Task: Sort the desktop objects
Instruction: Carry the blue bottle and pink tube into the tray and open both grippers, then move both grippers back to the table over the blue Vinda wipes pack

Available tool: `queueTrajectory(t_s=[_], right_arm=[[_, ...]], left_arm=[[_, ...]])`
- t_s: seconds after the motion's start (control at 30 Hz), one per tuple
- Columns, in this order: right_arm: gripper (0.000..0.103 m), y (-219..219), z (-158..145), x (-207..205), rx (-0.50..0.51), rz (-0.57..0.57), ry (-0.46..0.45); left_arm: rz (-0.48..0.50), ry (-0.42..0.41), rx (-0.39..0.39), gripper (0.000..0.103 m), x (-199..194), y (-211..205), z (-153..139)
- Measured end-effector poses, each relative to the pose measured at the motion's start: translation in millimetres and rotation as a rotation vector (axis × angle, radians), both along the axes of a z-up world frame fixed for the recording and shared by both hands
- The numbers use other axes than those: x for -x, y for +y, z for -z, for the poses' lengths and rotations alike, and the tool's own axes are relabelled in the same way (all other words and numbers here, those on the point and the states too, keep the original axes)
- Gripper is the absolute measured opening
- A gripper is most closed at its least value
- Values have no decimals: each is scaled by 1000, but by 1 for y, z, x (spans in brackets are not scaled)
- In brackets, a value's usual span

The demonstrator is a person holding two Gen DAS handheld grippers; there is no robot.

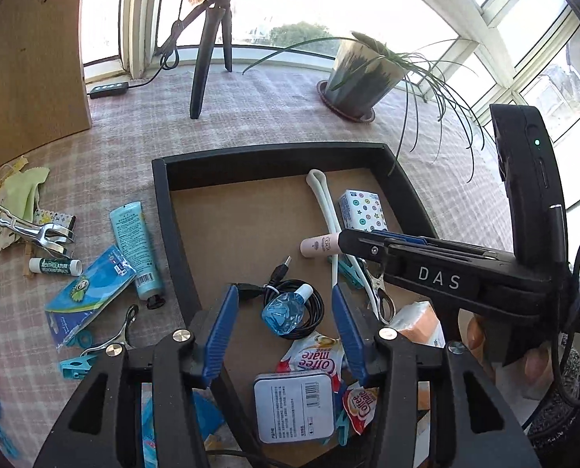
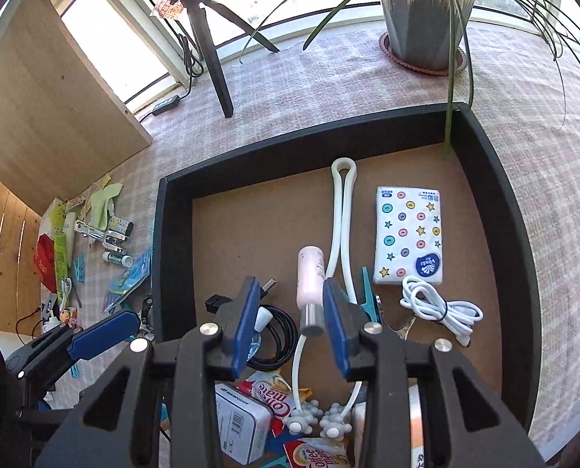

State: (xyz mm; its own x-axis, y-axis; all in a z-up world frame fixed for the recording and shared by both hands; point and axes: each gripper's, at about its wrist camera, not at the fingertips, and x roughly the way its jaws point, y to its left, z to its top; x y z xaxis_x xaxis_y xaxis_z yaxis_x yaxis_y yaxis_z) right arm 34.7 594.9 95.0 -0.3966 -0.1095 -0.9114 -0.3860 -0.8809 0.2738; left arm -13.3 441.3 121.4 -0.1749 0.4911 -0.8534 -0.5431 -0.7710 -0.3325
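A black box with a cardboard floor holds sorted items. My left gripper hangs open over it. Between its blue pads, touching neither, a small blue bottle lies on a coiled black cable. My right gripper is open above a pink tube with a silver cap, which lies close to the right pad and clear of the left one. The same box also holds a tissue pack, a white cable, a white massager, a tin and Coffee mate sachets.
On the checked cloth left of the box lie a teal tube, a lip balm, a metal clip, a blue packet and teal pegs. A tripod and a potted plant stand by the window.
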Motion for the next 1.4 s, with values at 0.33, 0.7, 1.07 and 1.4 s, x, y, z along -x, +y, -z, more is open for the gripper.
queueTrajectory(t_s=[0.33, 0.7, 1.07, 1.4], right_arm=[[33, -44, -10, 16, 60, -126, 34], [33, -122, -13, 21, 112, -341, 49], [33, -155, 9, 29, 180, -353, -2], [33, -170, 24, 46, 208, -337, -45]], left_arm=[[-128, 17, 40, 47, 17, -82, 7], [-343, -107, 16, 47, 30, -177, 40], [-382, -185, 41, 47, 27, -165, 77], [-400, -187, 16, 31, 34, -169, 84]])
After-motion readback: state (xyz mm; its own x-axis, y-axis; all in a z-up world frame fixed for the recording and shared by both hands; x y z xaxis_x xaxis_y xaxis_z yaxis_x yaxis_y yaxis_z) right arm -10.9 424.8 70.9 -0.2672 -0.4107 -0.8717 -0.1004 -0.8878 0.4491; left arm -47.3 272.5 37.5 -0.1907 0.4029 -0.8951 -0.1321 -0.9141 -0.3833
